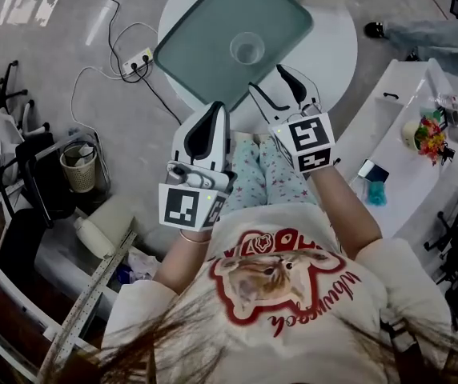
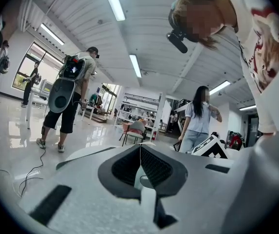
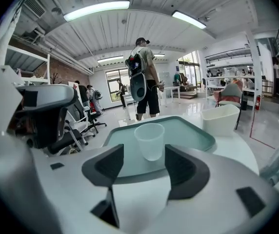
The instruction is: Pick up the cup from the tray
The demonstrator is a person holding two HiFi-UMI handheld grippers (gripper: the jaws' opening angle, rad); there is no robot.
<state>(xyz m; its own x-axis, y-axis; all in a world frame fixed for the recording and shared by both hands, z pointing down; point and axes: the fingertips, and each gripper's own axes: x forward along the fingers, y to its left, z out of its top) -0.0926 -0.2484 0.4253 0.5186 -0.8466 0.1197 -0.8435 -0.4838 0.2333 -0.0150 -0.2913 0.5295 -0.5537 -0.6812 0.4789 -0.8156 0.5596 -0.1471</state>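
Right tool (image 1: 266, 78): jaws apart, nothing between them, pointed at the cup (image 3: 149, 140). The cup stands upright near the middle of the tray (image 1: 201, 54), ahead of the jaw tips and touching neither. The tray lies on the round white desk (image 1: 337, 50). Left tool (image 1: 216, 109): jaws together, empty, held beside the right tool.

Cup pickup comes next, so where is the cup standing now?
Head view: the cup stands upright on the green tray, near its middle, on the round white table, just beyond the open right claw.
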